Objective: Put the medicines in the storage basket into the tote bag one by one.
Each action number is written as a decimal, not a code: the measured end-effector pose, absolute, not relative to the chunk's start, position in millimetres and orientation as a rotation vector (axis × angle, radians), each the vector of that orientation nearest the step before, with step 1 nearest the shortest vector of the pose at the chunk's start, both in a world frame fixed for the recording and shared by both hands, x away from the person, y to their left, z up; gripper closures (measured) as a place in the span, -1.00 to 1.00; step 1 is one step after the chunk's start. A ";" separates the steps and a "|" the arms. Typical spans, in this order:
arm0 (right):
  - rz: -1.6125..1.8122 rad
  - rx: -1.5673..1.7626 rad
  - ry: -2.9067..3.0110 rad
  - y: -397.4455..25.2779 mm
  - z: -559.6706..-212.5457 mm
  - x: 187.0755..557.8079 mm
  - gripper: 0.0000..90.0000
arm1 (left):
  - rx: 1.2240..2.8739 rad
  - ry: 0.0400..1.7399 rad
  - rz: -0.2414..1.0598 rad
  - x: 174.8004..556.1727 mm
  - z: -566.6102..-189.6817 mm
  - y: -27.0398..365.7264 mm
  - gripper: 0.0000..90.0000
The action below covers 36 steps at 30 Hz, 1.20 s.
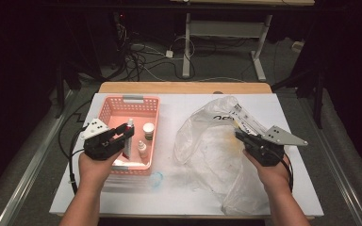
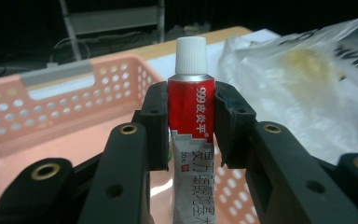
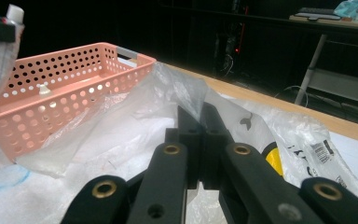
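Between the left gripper's [image 2: 191, 135] two black jaws, a red-and-white ointment tube [image 2: 191, 140] stands upright, pinched across its red band with the white cap [image 2: 191, 53] poking up above the pads. Just beyond and below it lies the pink perforated basket [image 2: 51, 112]; from above, the tube hangs over the basket's middle, with two small white bottles [image 1: 145, 139] just past the jaws toward the basket's far side.

The right gripper [image 3: 199, 140] has its jaws pressed together on a fold of the clear plastic bag [image 3: 135, 126], lifting that edge off the white table cover [image 1: 179, 188]. Ahead of those jaws the bag spreads toward the basket, and a yellow object [image 3: 273, 161] shows inside it beside the right jaw.

As I judge it, the tube is either going into the basket or coming out toward the bag. Either way, keep the squeeze light so the soft tube does not buckle, move it clear of the bottles and the basket wall, and hold the bag's fold steady so its mouth stays open.
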State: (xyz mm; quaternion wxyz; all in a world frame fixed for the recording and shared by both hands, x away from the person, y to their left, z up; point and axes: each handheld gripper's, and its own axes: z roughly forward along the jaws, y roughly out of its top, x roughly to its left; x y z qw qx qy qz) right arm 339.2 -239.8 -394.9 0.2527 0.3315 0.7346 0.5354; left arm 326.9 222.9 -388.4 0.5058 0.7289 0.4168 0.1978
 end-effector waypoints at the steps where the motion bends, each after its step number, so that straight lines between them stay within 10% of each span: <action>1: 1.457 0.903 1.998 -239.8 -395.2 339.2 1.00 | 1.751 0.996 0.471 325.4 -385.5 222.0 0.49; 36: 1.464 0.885 1.984 -239.5 -390.7 335.7 1.00 | 1.805 0.729 0.260 300.1 -389.9 132.9 0.49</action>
